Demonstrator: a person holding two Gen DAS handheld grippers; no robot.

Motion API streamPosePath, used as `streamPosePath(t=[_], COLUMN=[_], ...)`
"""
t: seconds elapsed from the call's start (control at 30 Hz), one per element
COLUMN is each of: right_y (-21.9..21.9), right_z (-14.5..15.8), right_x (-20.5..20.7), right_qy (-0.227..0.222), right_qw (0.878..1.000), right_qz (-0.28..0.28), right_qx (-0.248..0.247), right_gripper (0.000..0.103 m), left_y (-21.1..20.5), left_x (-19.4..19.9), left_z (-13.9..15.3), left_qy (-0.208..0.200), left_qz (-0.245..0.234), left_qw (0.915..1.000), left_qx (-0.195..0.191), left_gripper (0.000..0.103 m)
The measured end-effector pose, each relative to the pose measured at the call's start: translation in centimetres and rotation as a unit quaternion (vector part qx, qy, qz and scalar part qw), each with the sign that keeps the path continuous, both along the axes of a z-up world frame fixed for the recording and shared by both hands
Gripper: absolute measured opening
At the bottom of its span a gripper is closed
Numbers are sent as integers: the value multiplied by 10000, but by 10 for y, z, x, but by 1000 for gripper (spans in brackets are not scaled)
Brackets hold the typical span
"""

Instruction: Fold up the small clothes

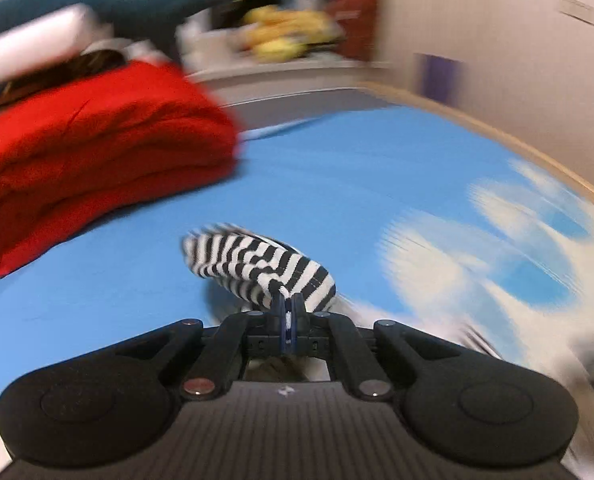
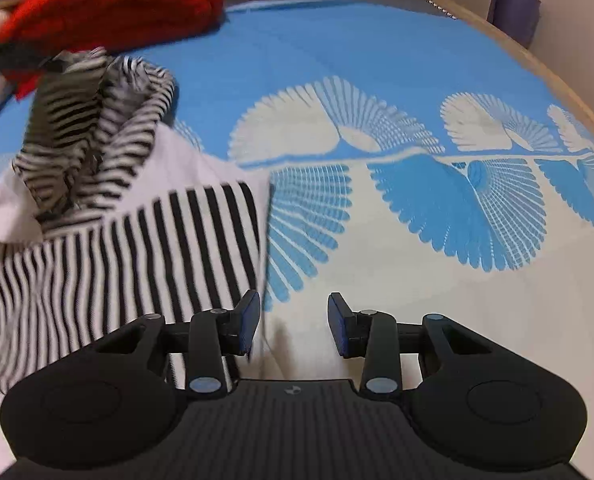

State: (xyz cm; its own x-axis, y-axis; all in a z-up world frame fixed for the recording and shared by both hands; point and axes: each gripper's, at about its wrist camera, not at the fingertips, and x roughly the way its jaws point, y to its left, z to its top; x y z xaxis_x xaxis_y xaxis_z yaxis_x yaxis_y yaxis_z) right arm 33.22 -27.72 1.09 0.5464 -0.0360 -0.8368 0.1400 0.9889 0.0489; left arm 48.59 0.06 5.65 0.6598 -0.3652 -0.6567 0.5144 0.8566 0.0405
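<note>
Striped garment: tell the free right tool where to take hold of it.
Grip the striped garment at its flat right-hand edge, beside the right tool. That edge lies straight on the bedspread, so come in from the right, low. The left tool already pinches a bunched part.

The blue sheet (image 2: pixel 377 52) lies open to the right. A red pile (image 1: pixel 97 152) and the striped garment (image 2: pixel 97 220) block the left.

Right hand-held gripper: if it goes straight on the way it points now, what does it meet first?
Probably the blue and white bedspread. The right hand-held gripper is open and empty, with the striped garment just beside its left finger; depth is uncertain.
</note>
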Motion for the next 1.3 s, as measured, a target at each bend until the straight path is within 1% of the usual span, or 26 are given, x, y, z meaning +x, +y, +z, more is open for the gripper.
streamPosePath(t=[0.07, 0.1, 0.17, 0.2, 0.23, 0.27, 0.3, 0.33, 0.37, 0.4, 0.43, 0.47, 0.53, 0.6, 0.63, 0.7, 0.73, 0.8, 0.83, 0.97, 1.03, 1.07, 1.1, 1.17, 1.23, 1.3], right_y=[-4, -6, -9, -9, -9, -8, -6, -3, -1, 2, 4, 7, 13, 19, 23, 28, 30, 33, 36, 52, 61, 64, 65, 65, 63, 59], right_z=[5, 7, 10, 11, 11, 11, 12, 13, 14, 14, 14, 14, 12, 8, 5, -2, -7, -18, -24, -42, -45, -44, -42, -33, -19, 0], right_x=[-1, -2, -3, -5, -6, -7, -8, -10, -11, -12, -13, -12, -9, -6, -3, 1, 3, 10, 13, 19, 20, 18, 18, 13, 9, 3], right_qy=[-82, -124, -206, -241, -267, -263, -268, -321, -382, -440, -472, -492, -536, -533, -513, -431, -356, -159, -63, 211, 244, 201, 138, -15, -171, -360], right_qw=[9999, 9996, 9988, 9985, 9981, 9978, 9975, 9971, 9966, 9958, 9942, 9926, 9876, 9853, 9852, 9850, 9835, 9788, 9771, 9758, 9770, 9786, 9794, 9795, 9778, 9739], right_qz=[-100, -177, -274, -313, -337, -326, -284, -213, -165, -114, -58, -27, 45, 85, 108, 68, 27, -54, -102, -84, 38, 58, 74, 176, 384, 690], right_qx=[115, 199, 337, 377, 441, 516, 580, 654, 709, 800, 960, 1114, 1474, 1624, 1629, 1667, 1775, 2041, 2126, 2176, 2116, 2047, 2014, 2007, 2052, 2134], right_gripper=[39, 39, 39, 39, 39, 39, 39, 39, 39, 39, 39, 39, 39, 39, 39, 39, 39, 39, 39, 39, 25, 5, 3, 2, 2, 2], left_y=[7, 14, 32, 45, 57, 68, 82, 92, 99, 103, 104, 103, 97, 92, 93, 98, 98, 99, 98, 94, 94, 92, 92, 90, 89, 94], left_x=[-77, -116, -169, -187, -199, -204, -204, -199, -192, -184, -178, -170, -147, -128, -124, -125, -123, -132, -134, -132, -133, -132, -134, -133, -129, -130], left_z=[6, 5, -6, -12, -15, -14, -11, -7, -4, -2, -5, -12, -30, -56, -64, -82, -90, -101, -103, -107, -107, -108, -107, -105, -97, -73], left_qy=[164, 346, 903, 1261, 1436, 1479, 1492, 1524, 1535, 1531, 1540, 1588, 1783, 2318, 2522, 2896, 3083, 3315, 3345, 3342, 3348, 3330, 3306, 3247, 3001, 2445], left_qz=[-657, -866, -720, -487, -95, 380, 1013, 1534, 1925, 2285, 2541, 2758, 2892, 3231, 3337, 3589, 3604, 3651, 3661, 3642, 3621, 3588, 3566, 3484, 3414, 3367], left_qw=[9974, 9948, 9900, 9867, 9852, 9839, 9809, 9756, 9692, 9605, 9521, 9430, 9324, 9088, 8981, 8720, 8626, 8509, 8494, 8550, 8555, 8585, 8615, 8684, 8800, 8969], left_qx=[226, 416, 815, 902, 935, 929, 728, 381, 6, -428, -720, -977, -1231, -1266, -1360, -1639, -1759, -1810, -1809, -1567, -1579, -1528, -1460, -1385, -1376, -1498], left_gripper=[1, 1, 1, 2, 3, 3, 3, 6, 15, 19, 26, 26, 27, 27, 27, 27, 27, 27, 27, 27, 27, 26, 24, 1, 1, 1])
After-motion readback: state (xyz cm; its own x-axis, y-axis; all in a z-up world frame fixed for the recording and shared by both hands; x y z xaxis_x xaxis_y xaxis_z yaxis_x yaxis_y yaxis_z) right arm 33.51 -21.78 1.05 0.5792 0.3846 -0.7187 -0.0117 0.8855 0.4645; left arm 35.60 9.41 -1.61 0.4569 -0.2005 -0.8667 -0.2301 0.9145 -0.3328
